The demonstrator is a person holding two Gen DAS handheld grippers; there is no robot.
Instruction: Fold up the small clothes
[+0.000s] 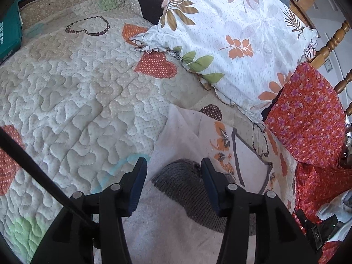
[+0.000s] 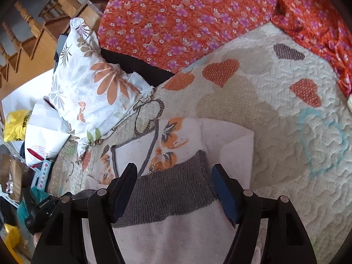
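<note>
While the small pale sweater (image 2: 226, 140) lies partly folded on the quilt (image 1: 72, 88), near the floral pillow (image 1: 231, 33), the fold looks midway. Next likely means pinching the grey ribbed hem (image 2: 167, 191) and carrying it far-ward. Both the left gripper (image 1: 173, 176) and right gripper (image 2: 173, 182) hang wide open above that hem, gripping nothing.

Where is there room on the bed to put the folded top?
The quilt lies bare left of the pale top, out toward the green box. More bare quilt shows between the top and the red flowery cloth. It is crowded by the leafy pillow.
</note>
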